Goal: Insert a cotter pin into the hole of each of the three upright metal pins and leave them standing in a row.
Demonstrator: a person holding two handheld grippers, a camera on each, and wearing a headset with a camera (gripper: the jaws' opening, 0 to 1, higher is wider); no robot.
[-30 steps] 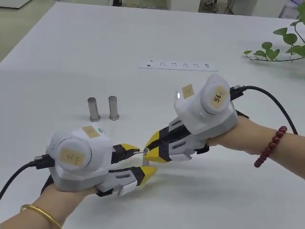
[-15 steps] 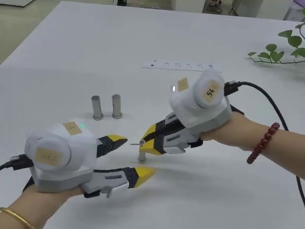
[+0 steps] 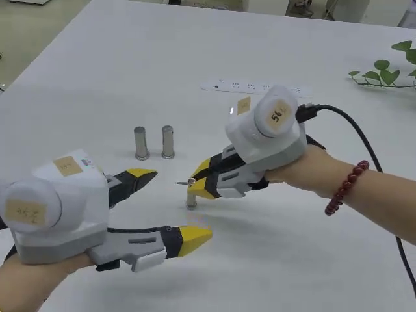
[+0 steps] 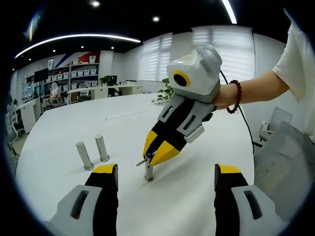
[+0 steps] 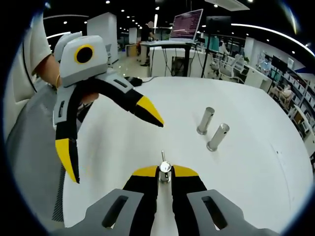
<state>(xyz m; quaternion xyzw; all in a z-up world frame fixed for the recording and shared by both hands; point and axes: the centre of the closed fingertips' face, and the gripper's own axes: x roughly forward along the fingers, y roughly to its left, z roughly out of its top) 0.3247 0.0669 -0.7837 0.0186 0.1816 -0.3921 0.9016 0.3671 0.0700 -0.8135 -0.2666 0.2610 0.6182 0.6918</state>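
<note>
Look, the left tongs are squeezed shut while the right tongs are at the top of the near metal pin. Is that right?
Not quite. The left tongs are wide open, with the jaws far apart, as the left gripper view shows. The rest is right: the right tongs are closed at the top of the near metal pin.

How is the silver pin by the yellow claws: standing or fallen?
Standing. The short silver metal pin sits upright, base down, on the white table.
</note>
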